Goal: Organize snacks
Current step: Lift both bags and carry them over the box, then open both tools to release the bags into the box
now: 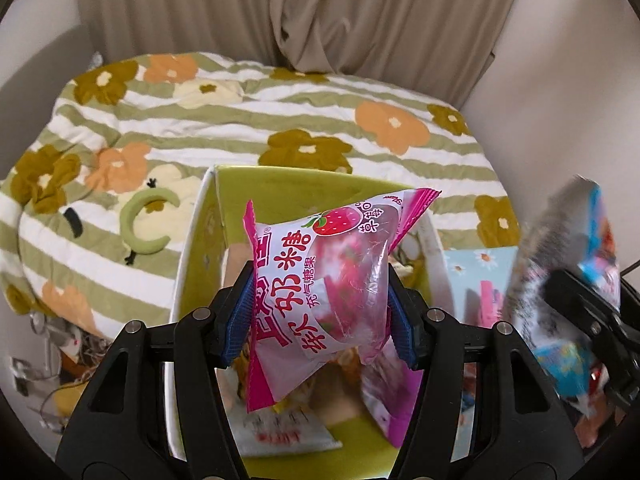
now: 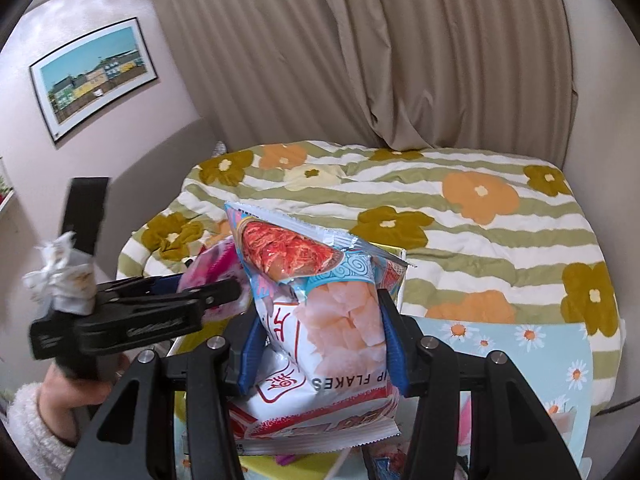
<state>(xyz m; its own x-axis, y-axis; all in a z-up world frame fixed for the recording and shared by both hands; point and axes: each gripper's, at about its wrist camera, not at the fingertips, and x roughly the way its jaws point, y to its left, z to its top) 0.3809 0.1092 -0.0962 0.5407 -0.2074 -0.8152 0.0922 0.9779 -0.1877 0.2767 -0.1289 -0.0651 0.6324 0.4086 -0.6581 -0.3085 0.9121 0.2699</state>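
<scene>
Fingers of left gripper (image 1: 322, 312) pinch pink candy packet (image 1: 324, 280); right gripper (image 2: 320, 344) clamps shrimp-flakes bag (image 2: 320, 312).

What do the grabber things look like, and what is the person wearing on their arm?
Each grabber is black, with two chunky angled arms dotted with round silver bolts. The left gripper and the right gripper both have ribbed blue pads on the insides of their fingers. From the side, the left one shows a long black body with raised lettering too small to read. The person's sleeve is fluffy and cream-white.
</scene>
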